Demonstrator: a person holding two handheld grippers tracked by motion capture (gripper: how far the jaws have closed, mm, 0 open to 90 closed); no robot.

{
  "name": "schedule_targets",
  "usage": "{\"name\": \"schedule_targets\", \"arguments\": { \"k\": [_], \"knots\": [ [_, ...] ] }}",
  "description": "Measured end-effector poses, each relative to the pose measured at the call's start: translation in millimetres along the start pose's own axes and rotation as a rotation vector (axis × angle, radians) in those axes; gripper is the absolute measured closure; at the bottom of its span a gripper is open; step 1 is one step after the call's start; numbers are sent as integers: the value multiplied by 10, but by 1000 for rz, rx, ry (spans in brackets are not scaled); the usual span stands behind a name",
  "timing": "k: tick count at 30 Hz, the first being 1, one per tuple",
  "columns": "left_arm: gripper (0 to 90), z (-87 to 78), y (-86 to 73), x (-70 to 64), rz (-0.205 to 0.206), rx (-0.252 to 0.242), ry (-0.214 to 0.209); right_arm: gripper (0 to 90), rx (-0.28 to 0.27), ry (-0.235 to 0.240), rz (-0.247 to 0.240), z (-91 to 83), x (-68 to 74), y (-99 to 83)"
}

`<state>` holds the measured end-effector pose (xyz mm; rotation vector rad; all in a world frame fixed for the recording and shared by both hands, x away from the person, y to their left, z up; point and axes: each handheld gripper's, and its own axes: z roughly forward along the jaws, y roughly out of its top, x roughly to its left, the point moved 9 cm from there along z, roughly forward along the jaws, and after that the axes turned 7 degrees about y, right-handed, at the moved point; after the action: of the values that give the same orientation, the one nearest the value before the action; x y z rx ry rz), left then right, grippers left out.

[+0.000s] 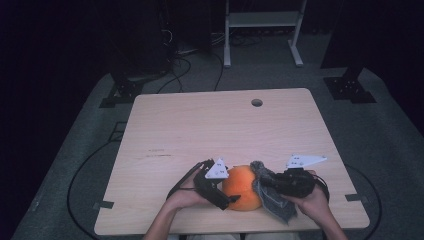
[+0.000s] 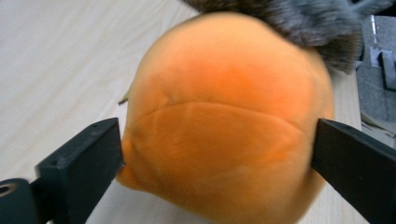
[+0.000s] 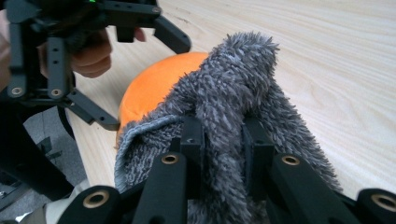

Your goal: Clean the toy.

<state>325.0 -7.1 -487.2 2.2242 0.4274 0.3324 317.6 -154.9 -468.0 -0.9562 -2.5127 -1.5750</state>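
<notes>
Left gripper (image 1: 225, 197) jaws clamp soft orange plush ball (image 1: 243, 187) at widest sides; right gripper (image 1: 270, 182) jaws pinch fluffy grey cloth (image 1: 272, 197), limp, light, draping ball.

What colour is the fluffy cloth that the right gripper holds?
Grey. The cloth shows best in the right gripper view, pinched in the right gripper.

In the left gripper view the orange plush ball (image 2: 224, 126) is blurry, and the bottom edge cuts it off. The grey fuzzy cloth (image 2: 299, 21) runs off the top edge. In the right gripper view that cloth (image 3: 233, 107) hides much of the ball (image 3: 154, 86) and the right gripper's (image 3: 222, 135) jaw tips.
</notes>
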Motion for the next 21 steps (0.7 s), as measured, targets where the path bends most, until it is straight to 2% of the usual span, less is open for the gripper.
{"name": "schedule_targets", "arguments": {
  "k": [2, 3, 4, 5, 6, 7, 9, 10, 11, 12, 13, 14, 15, 16, 18, 20, 21],
  "knots": [
    [21, 50, -5, -20, 6, 6, 5, 736, 3, -2, 1, -6, 0, -11],
    [63, 59, -3, -51, 24, 0, -1, 736, 5, -5, 3, -13, -4, -19],
    [121, 59, -3, -51, 24, 0, -1, 736, 5, -5, 3, -13, -4, -19],
    [214, 32, 25, -49, 80, -32, 41, 738, 3, -6, 11, -25, -11, -19],
    [279, 32, 25, -49, 80, -32, 41, 738, 3, -6, 11, -25, -11, -19],
    [322, -4, 108, -63, 145, -96, 95, 741, -4, -9, 22, -59, -24, -3],
    [344, -36, 214, -57, 227, -150, 163, 743, -16, -29, 18, -135, -39, 29],
    [343, -36, 214, -57, 227, -150, 163, 744, -27, -47, 13, -170, -54, 52],
    [335, -23, 263, -40, 308, -167, 237, 745, -36, -58, 10, -192, -62, 71],
    [325, -23, 263, -40, 308, -167, 237, 745, -46, -66, 6, -213, -57, 98],
    [317, 27, 269, -58, 342, -169, 258, 746, -61, -80, -11, -214, -33, 137],
    [302, 27, 269, -58, 342, -169, 258, 745, -59, -89, -41, -196, 27, 173],
    [286, 56, 271, -118, 366, -186, 248, 744, -55, -82, -76, -150, 118, 213],
    [271, 56, 271, -118, 366, -186, 248, 744, -55, -82, -76, -150, 118, 213],
    [263, 74, 231, -161, 383, -167, 238, 739, -30, -67, -157, 1, 303, 270],
    [261, 71, 172, -148, 376, -156, 241, 740, -9, -82, -178, 84, 306, 267],
    [263, 56, 115, -125, 336, -157, 220, 742, -11, -95, -159, 79, 209, 239]
  ]
}}
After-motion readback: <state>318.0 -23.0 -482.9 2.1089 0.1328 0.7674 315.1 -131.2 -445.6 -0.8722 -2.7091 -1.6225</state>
